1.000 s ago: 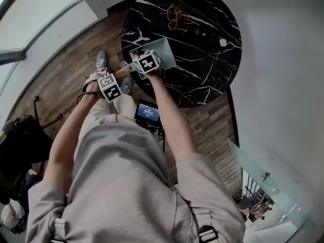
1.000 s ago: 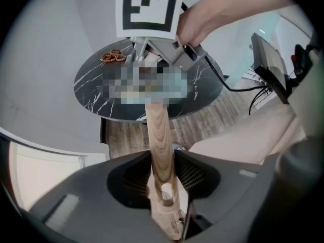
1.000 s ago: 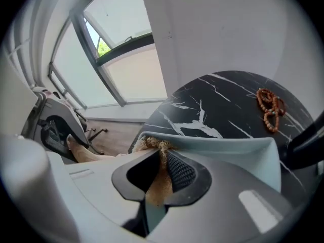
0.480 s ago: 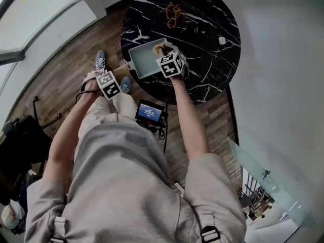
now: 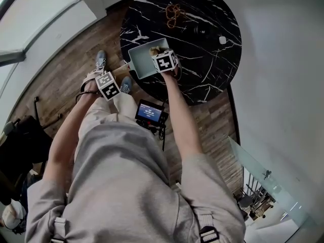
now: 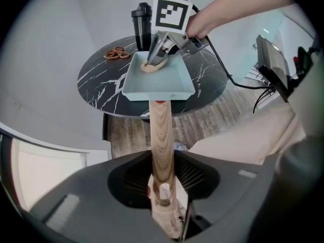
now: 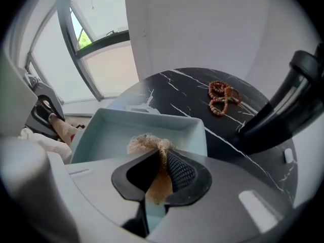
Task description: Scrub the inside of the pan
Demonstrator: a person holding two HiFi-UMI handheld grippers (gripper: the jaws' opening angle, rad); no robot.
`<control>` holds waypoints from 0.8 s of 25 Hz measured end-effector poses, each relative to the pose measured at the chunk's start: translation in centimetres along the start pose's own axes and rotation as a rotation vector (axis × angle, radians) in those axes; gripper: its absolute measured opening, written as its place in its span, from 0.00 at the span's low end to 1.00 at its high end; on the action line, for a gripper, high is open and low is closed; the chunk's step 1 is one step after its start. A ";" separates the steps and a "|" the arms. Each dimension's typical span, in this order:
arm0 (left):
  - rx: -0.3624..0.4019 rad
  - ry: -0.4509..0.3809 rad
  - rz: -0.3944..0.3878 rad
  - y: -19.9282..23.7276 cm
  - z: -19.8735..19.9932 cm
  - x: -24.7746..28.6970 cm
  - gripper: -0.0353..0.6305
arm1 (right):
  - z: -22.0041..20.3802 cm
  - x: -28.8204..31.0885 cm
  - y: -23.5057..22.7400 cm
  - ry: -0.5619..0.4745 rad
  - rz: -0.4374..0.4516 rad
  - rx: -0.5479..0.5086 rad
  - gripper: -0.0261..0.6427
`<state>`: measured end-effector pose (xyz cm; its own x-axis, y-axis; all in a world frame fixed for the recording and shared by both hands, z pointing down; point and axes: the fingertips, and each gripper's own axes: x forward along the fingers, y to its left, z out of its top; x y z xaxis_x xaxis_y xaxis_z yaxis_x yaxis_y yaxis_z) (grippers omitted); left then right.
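Note:
A pale blue square pan (image 5: 140, 59) sits near the left edge of the round black marble table (image 5: 207, 70). Its wooden handle (image 6: 161, 130) juts off the table toward me. My left gripper (image 6: 163, 181) is shut on that handle, and in the head view the left gripper (image 5: 109, 82) hangs over the floor. My right gripper (image 5: 161, 57) points down into the pan's far right corner, shut on a tan fibrous scrubber (image 7: 151, 147). The scrubber (image 6: 152, 66) touches the pan floor (image 7: 116, 138). From the left gripper view, the right gripper (image 6: 161, 50) stands over the pan (image 6: 162, 80).
A string of brown beads (image 5: 174, 14) lies at the table's far side, with a black bottle (image 6: 142, 30) and a small white object (image 5: 223, 41) nearby. A small screen device (image 5: 149, 113) and cables sit on the wood floor by my feet.
The right gripper swept the scrubber from the pan's near left to its right side, then drifted slightly back left. The left gripper and the handle stayed put.

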<state>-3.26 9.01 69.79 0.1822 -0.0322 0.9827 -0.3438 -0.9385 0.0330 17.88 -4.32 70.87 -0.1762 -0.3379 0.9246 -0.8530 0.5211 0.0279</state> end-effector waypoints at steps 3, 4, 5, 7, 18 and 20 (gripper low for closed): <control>0.003 0.006 -0.001 0.0 0.0 0.0 0.25 | 0.2 0.4 1.7 -0.014 0.072 0.001 0.13; 0.003 0.008 0.000 0.0 0.0 0.0 0.25 | 0.3 0.6 2.6 -0.021 0.097 0.000 0.13; 0.004 0.008 0.000 0.0 0.0 0.1 0.25 | 0.4 0.7 3.5 -0.025 0.121 -0.007 0.13; 0.004 0.009 -0.001 0.0 0.0 0.1 0.25 | 0.5 0.5 5.6 -0.016 0.163 -0.042 0.13; -0.005 0.013 0.006 0.0 -0.1 -0.1 0.25 | -0.2 0.0 10.1 0.069 0.251 -0.447 0.13; -0.006 0.011 0.008 -0.1 0.0 0.0 0.25 | -0.5 -0.1 9.0 0.064 0.234 -0.415 0.13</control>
<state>-3.28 9.09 69.75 0.1693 -0.0362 0.9849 -0.3511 -0.9360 0.0260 10.49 0.85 71.19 -0.2983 -0.1324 0.9452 -0.5239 0.8505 -0.0463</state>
